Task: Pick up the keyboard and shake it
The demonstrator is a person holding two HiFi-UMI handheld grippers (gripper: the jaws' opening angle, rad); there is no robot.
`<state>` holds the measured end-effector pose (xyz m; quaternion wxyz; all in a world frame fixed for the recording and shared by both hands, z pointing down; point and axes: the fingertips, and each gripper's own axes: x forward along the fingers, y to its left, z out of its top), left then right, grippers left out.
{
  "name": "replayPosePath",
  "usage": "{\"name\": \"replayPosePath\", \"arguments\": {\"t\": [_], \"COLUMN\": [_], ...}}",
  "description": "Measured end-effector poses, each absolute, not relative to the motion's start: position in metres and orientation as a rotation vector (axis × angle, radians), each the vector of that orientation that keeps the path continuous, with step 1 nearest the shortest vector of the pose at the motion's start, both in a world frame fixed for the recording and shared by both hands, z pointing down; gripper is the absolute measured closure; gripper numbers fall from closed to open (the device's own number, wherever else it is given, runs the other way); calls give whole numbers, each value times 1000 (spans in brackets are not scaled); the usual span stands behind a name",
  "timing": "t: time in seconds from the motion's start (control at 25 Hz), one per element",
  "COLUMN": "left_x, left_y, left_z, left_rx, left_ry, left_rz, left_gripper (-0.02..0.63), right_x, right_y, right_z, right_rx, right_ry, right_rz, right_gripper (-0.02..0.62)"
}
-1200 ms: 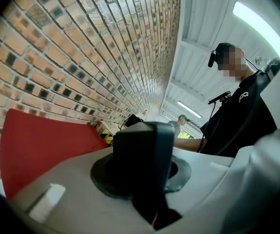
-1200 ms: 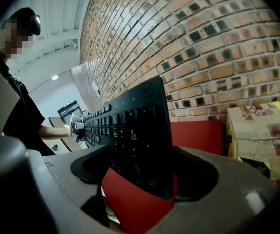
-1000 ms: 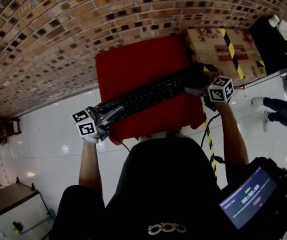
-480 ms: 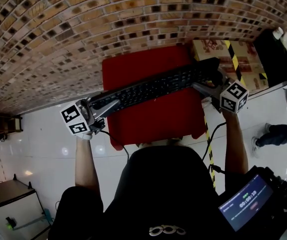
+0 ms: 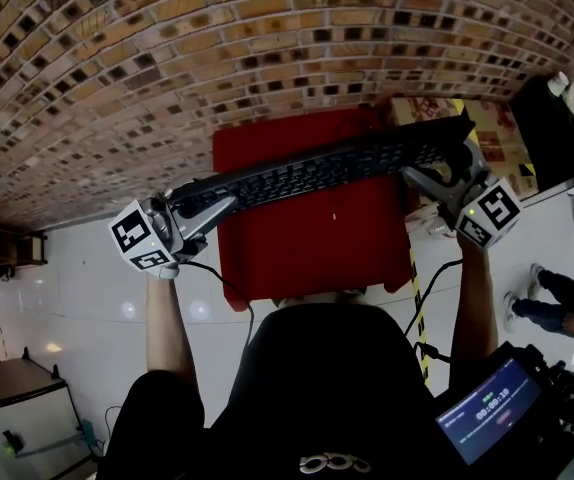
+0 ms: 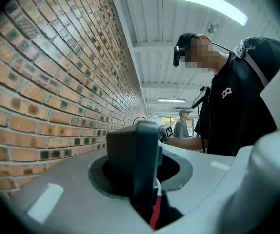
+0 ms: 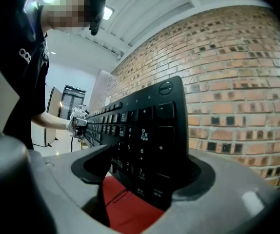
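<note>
Lifting looks finished: the keyboard hangs above the red table's far edge. Its ends are clamped in the left gripper, whose jaws have just been opening slightly, and the right gripper. Shaking comes next and probably needs firmer grips.

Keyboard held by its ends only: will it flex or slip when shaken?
Probably stiff: the keyboard spans straight between both ends, with no visible sag. Slip seems possible: the left gripper has just been opening its jaws with that end between them.
</note>
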<state>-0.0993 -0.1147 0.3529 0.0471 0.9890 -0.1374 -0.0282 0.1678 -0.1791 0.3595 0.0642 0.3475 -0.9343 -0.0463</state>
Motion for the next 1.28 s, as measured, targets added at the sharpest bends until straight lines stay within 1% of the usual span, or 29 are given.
{"name": "replayPosePath", "arguments": {"t": [0.08,0.16,0.24,0.28,0.32,0.36,0.52,0.64,0.76,0.88,1.0,1.12,1.28], "left_x": [-99,-100,-103,-106,-108,-110,-115,-116,-115,-116,-118,-120,-120], "left_y": [-116,-119,-125,-129,-131,-133,-135,-138,-137,-141,-144,-146,-153], "left_z": [354,354,353,352,351,350,342,330,323,329,329,316,315], "left_rx": [3017,3013,3013,3017,3023,3030,3049,3065,3086,3094,3105,3122,3133], "left_ry": [-433,-469,-547,-593,-631,-655,-697,-747,-761,-769,-793,-834,-838], "left_rz": [-94,-106,-131,-146,-158,-166,-176,-187,-189,-120,-61,-95,-86], "left_gripper": [480,463,422,384,360,349,336,304,307,308,285,277,272], "right_x": [168,169,167,166,164,162,159,157,158,156,153,153,156], "right_y": [-180,-180,-176,-175,-174,-173,-175,-176,-176,-181,-181,-180,-182], "right_z": [359,357,353,351,349,348,340,326,321,326,316,300,302], "right_rx": [1048,1051,1061,1068,1076,1083,1095,1110,1117,1107,1102,1122,1158], "right_ry": [-2810,-2800,-2793,-2791,-2791,-2791,-2793,-2798,-2802,-2792,-2768,-2771,-2778], "right_rz": [-132,-135,-172,-200,-223,-237,-238,-265,-272,-263,-318,-375,-405], "right_gripper": [229,227,229,229,230,230,230,227,225,224,222,222,222]}}
